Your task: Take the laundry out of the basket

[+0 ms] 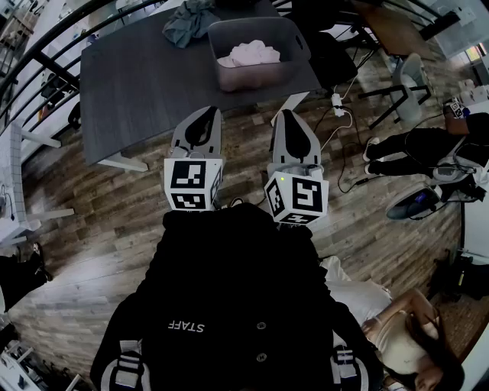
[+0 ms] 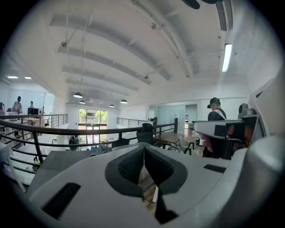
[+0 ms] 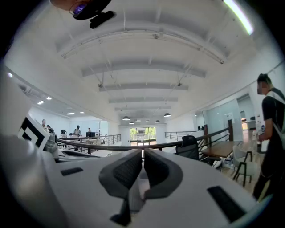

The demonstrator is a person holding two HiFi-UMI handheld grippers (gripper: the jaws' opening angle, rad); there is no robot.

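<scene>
Presently noted: left gripper [image 1: 205,114] and right gripper [image 1: 287,114] held side by side over wood-plank floor [image 1: 99,229], just short of the near edge of a dark grey table [image 1: 130,84], tips pointing toward it.

Confirmed in left gripper view: jaws clenched, dark ribbed pads [image 2: 129,167] meeting at the tips, nothing between them. Confirmed likewise in right gripper view: jaws pressed together, pads [image 3: 127,171] closed on nothing.

Located grey basket [image 1: 256,76] upright on the far right part of the table, well beyond both grippers. Found pale pink laundry [image 1: 248,53] heaped inside the basket, apart from either gripper. Recorded a grey-green garment [image 1: 187,23] lying on the table just left of the basket, outside it; cannot tell whether touching the basket wall.

Logged black metal railing [image 1: 46,46] along the far left side of the table, also seen ahead in both gripper views. Logged white power strip [image 1: 337,103] with cable on the floor by the table's right corner. Observed a seated person [image 1: 397,336] at lower right, well apart from the table.
</scene>
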